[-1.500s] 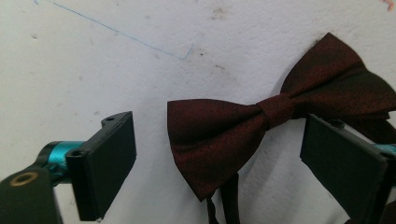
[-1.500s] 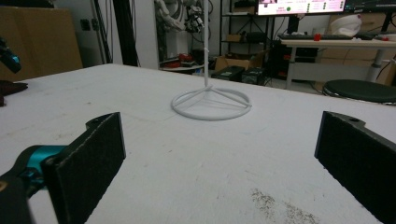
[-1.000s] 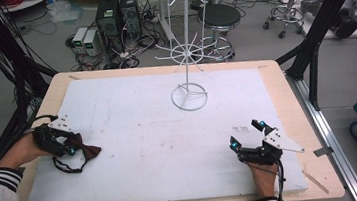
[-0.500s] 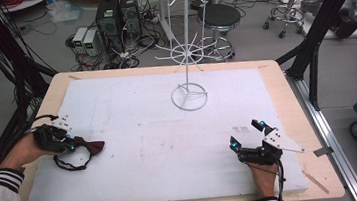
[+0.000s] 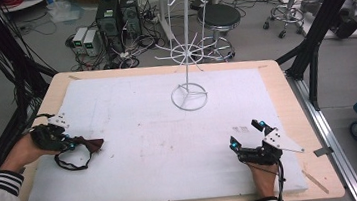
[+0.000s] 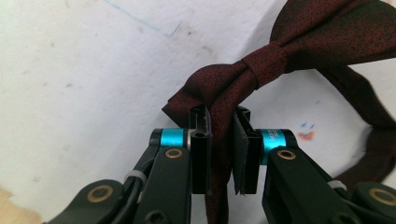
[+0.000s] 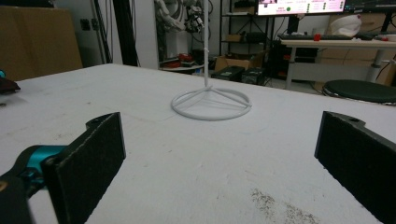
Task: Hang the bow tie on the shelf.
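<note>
One dark red satin bow tie [image 6: 261, 70] lies at the white table's [image 5: 145, 134] left edge, pinched by the left gripper [image 6: 219, 135]. Right gripper [image 7: 219, 154] gapes wide near one white wire stand [image 5: 185, 54].

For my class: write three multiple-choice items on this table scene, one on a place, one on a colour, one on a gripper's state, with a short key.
1. Where does the white wire stand sit on the table?
A. far middle
B. near left corner
C. near right corner

2. What colour is the bow tie?
A. bright yellow
B. dark red
C. white

3. How are the right gripper's jaws?
A. shut on the tie
B. wide open
C. shut on the stand

Key: 1 A, its ring base lies beyond both grippers; 2 B, maroon cloth in the left gripper; 3 B, nothing between them.
</note>
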